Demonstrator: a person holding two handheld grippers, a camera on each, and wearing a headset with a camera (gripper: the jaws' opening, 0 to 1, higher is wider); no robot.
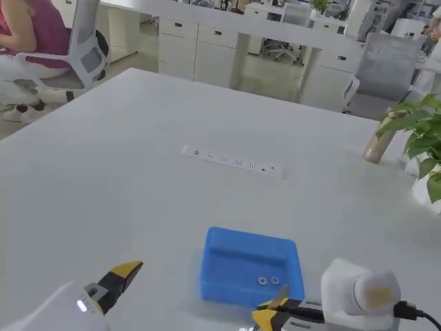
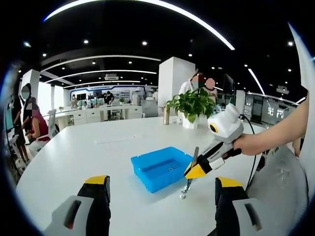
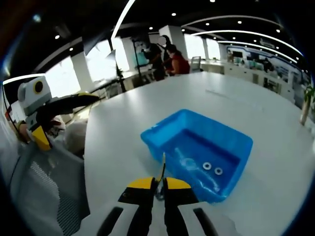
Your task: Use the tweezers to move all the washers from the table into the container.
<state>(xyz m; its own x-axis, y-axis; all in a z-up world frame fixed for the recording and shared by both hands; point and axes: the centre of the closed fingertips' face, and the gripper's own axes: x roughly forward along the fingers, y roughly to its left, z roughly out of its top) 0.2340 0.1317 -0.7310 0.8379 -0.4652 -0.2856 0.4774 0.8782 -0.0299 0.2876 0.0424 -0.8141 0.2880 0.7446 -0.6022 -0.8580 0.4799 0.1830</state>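
Left gripper view: the left gripper (image 2: 162,181) has its jaws spread wide with nothing between them, low over the white table (image 2: 74,157); ahead sits the blue container (image 2: 152,182), with two washers (image 2: 172,168) lying on its floor; just right of its near corner a loose washer (image 2: 182,196) rests on the table, and the tips of the tweezers (image 2: 190,182) point down close to it; the right gripper (image 2: 195,170), its jaws pinched together on the tweezers, is held by a hand (image 2: 248,144); behind it stands a potted plant (image 2: 193,105).
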